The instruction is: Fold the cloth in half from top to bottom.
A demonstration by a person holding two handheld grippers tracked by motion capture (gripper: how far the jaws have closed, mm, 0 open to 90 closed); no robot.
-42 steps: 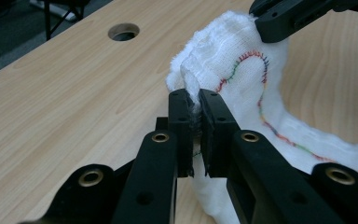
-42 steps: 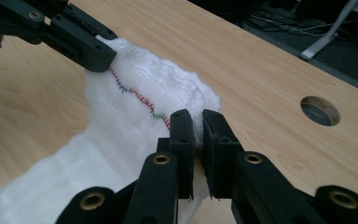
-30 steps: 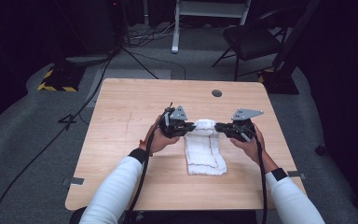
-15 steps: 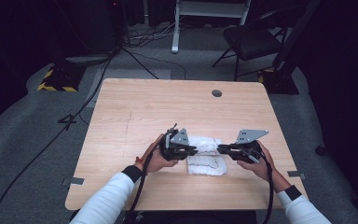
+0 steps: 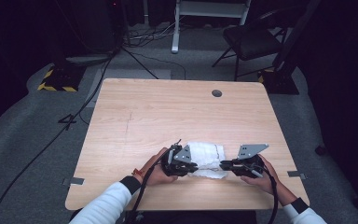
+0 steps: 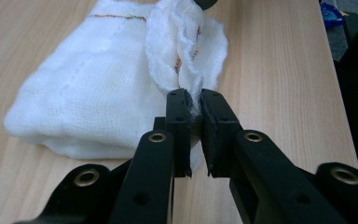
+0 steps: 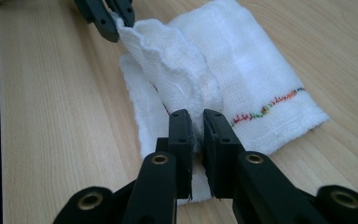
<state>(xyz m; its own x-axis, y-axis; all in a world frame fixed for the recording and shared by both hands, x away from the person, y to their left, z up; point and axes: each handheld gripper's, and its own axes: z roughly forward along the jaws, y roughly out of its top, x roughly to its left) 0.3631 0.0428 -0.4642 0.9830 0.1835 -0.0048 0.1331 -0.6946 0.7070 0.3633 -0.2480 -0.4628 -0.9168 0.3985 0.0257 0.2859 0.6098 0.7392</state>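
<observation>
no brand or lettering can be read on the white cloth (image 5: 207, 158) — just a multicoloured stitched line along one hem. the cloth is seen at the lower centre of the high view, folded on the table (image 5: 168, 116). one edge is pinched between the narrow jaws of the left gripper (image 5: 189, 169) and the right gripper (image 5: 222, 164). since a second ago, both have been drawn down the frame toward the near edge — the cloth now doubled shorter.

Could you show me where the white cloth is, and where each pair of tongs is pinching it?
white cloth (image 5: 208, 156), high view, on its flat folded top.
left tongs (image 6: 194, 109), left gripper view, at the tips pinching the cloth's edge.
right tongs (image 7: 196, 127), right gripper view, at the tips pinching the cloth's edge.
</observation>
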